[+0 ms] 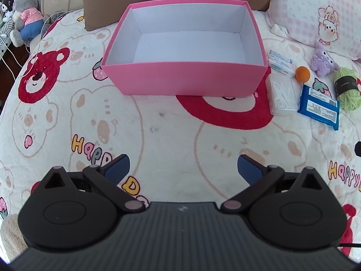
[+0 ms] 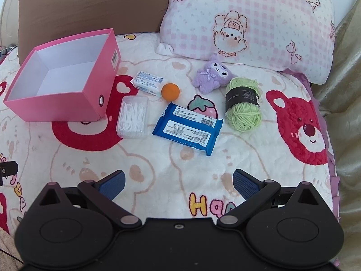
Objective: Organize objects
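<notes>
Pink box hides the blanket's red bear face; both tools gape wide.

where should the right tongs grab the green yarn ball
Grip the green yarn across its middle, over the black paper band, coming down from above. It lies on its side on the blanket, and the band is its firmest, narrowest part; the looped ends are loose and likely to snag. The right tongs are open and empty.
</notes>
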### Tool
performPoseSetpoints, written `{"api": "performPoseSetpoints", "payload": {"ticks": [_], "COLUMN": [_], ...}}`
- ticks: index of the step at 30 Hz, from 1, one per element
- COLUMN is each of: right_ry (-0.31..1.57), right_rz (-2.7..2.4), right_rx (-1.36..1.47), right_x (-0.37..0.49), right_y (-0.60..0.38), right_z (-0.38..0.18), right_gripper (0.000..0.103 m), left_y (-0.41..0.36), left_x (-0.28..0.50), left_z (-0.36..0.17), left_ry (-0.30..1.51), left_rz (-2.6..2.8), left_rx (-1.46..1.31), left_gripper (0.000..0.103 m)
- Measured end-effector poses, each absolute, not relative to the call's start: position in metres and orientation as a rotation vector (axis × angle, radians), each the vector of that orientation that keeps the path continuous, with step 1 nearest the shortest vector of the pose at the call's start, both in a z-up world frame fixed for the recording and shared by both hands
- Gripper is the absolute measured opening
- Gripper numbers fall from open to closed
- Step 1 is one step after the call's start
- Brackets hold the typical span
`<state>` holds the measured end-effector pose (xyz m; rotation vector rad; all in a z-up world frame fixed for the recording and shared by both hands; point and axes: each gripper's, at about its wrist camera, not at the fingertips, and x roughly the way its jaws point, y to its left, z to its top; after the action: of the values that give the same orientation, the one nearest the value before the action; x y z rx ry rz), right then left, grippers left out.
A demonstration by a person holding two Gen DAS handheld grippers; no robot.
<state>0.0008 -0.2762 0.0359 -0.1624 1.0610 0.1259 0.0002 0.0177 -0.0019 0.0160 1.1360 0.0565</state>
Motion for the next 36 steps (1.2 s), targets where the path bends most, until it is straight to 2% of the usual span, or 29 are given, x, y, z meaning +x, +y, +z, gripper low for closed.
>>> {"api": "performPoseSetpoints", "payload": {"ticks": [36], "right_ry": [1.052], "right_rz": [0.183], "right_rx": [-0.17], "right_x": [-0.001], "right_y": [-0.282], "right_z": [0.041], "right_gripper": [0.102], "left_y": [0.01], "left_x": [-0.011], "left_z": [0.022], "left_ry": [1.124], "left_rz": [-0.02], "left_rx": [-0.028], "left_gripper": [0.103]}}
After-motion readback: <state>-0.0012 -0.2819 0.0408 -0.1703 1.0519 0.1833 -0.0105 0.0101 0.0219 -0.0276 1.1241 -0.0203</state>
